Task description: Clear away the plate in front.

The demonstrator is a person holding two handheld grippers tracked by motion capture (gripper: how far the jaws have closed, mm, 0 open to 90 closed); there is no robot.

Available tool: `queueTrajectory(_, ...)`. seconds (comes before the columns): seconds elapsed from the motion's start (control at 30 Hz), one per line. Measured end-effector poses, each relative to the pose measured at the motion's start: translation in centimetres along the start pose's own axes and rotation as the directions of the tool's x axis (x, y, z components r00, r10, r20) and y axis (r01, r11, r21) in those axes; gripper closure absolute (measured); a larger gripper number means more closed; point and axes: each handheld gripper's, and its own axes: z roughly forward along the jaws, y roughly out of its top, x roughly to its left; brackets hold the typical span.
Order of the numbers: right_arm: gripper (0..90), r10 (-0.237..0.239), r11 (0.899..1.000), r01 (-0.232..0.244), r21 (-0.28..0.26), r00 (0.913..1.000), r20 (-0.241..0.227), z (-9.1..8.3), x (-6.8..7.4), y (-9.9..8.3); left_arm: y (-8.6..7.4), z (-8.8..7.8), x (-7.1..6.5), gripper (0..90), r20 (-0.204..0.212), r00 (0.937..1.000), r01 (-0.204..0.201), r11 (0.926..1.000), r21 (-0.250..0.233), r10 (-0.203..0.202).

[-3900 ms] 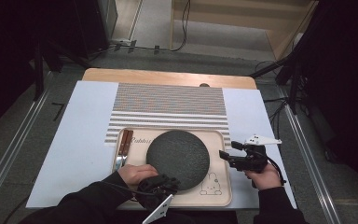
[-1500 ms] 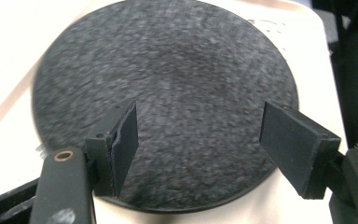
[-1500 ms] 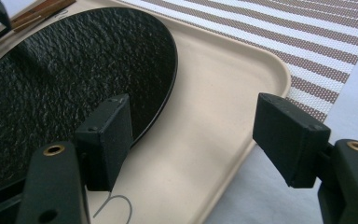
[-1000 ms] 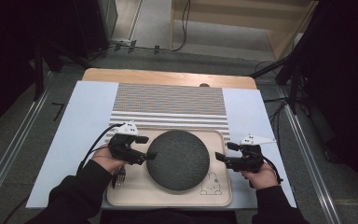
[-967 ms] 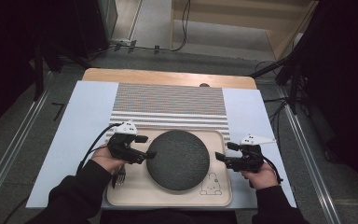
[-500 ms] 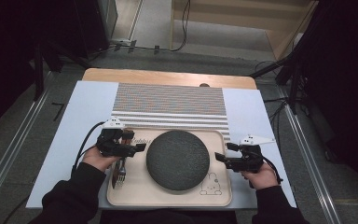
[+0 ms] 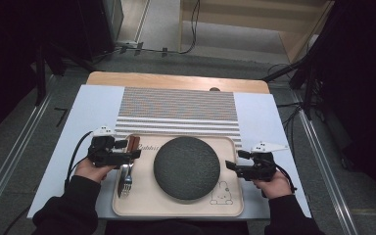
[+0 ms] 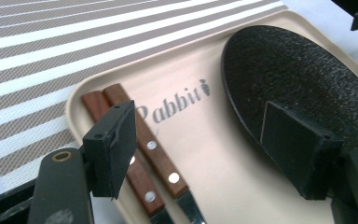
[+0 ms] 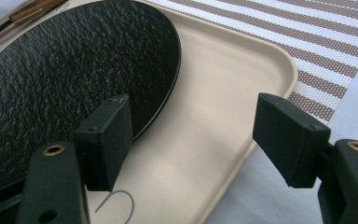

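A round black textured plate [image 7: 186, 166] [image 8: 298, 70] [image 9: 74, 60] lies on a beige tray [image 7: 142, 198] [image 8: 223, 177] [image 9: 223, 93]. A fork [image 7: 126, 180] and two wooden-handled pieces of cutlery [image 8: 165, 161] lie along the tray's left side. My left gripper [image 7: 129, 149] [image 8: 200, 140] hovers open over those handles, pointing at the plate. My right gripper [image 7: 235, 160] [image 9: 198, 135] is open at the tray's right edge. One of its jaws is by the plate's rim, the other outside the tray, and nothing is pinched.
The tray rests on a pale table cover [image 7: 88, 112], just in front of a brown-and-white striped placemat [image 7: 176, 110] [image 8: 51, 42] [image 9: 326, 42]. A wooden table edge [image 7: 176, 81] runs behind. Dark floor and metal rails flank the table.
My left gripper has slid leftward from the plate's left rim to the tray's left edge above the cutlery. The right gripper has stayed put.
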Motion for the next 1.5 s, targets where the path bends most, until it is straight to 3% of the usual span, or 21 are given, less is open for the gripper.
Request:
queueTrajectory(0.17, 26.6, -0.006, 1.000, 0.006, 0.007, 1.0000, 0.002, 0.1, 0.0, -0.1, -0.6, -0.4, 0.3, 27.2, -0.030, 0.9995, 0.001, 1.0000, 0.007, -0.001)
queueTrajectory(0.5, 26.2, -0.008, 1.000, 0.008, 0.016, 0.9999, 0.011, 0.1, -0.1, -0.2, -1.5, -1.6, 1.6, 27.2, -0.067, 0.9969, 0.039, 0.9992, -0.011, -0.040)
queueTrajectory(0.73, 26.2, -0.006, 1.000, 0.006, 0.021, 0.9999, 0.008, 0.2, -0.1, -0.2, -2.0, -2.1, 2.8, 27.2, -0.112, 0.9909, 0.074, 0.9971, -0.020, -0.075)
queueTrajectory(0.9, 26.2, -0.010, 1.000, 0.010, 0.028, 0.9999, 0.009, 0.3, -0.1, -0.2, -2.2, -2.3, 3.3, 27.2, -0.145, 0.9867, 0.073, 0.9973, -0.010, -0.074)
queueTrajectory(1.1, 26.2, -0.010, 0.999, 0.009, 0.030, 0.9999, 0.005, 0.3, -0.1, -0.2, -2.3, -2.3, 3.6, 27.2, -0.151, 0.9848, 0.086, 0.9962, -0.010, -0.087)
queueTrajectory(1.5, 26.2, -0.012, 0.999, 0.011, 0.032, 0.9999, 0.003, 0.4, 0.0, -0.2, -2.3, -2.1, 3.6, 27.2, -0.150, 0.9857, 0.078, 0.9969, 0.007, -0.076)
